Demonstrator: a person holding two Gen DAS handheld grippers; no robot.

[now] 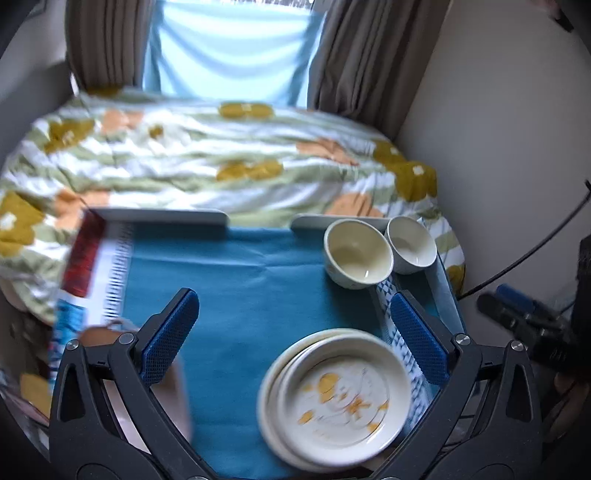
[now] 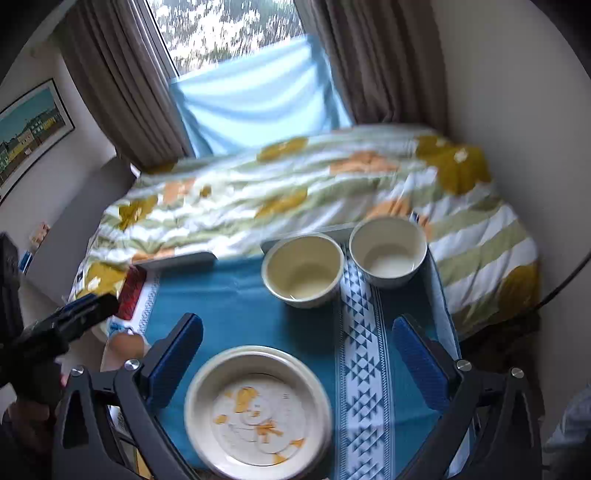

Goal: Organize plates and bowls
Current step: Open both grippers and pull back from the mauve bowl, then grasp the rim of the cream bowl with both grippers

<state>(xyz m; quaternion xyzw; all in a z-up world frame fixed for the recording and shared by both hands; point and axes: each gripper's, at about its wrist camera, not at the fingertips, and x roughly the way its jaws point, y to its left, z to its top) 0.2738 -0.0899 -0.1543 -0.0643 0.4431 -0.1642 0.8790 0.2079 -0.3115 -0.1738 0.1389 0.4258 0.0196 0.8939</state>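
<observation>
Plates [image 2: 258, 413], stacked, glazed, rigid, breakable, slippery: pinch rim; both hand-held grippers, left [image 1: 295, 339] and right [image 2: 297, 363], open, empty.

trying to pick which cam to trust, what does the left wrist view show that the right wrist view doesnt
Only the left wrist view shows that the plates are a stack, with a second rim peeking out under the top one, and it catches the right gripper at its right edge.

Only the right wrist view shows the framed picture on the wall, the window glass, and the left gripper at its left edge.

Both show the two bowls side by side at the far right of the blue cloth, the floral duvet, and open jaws holding nothing.
</observation>
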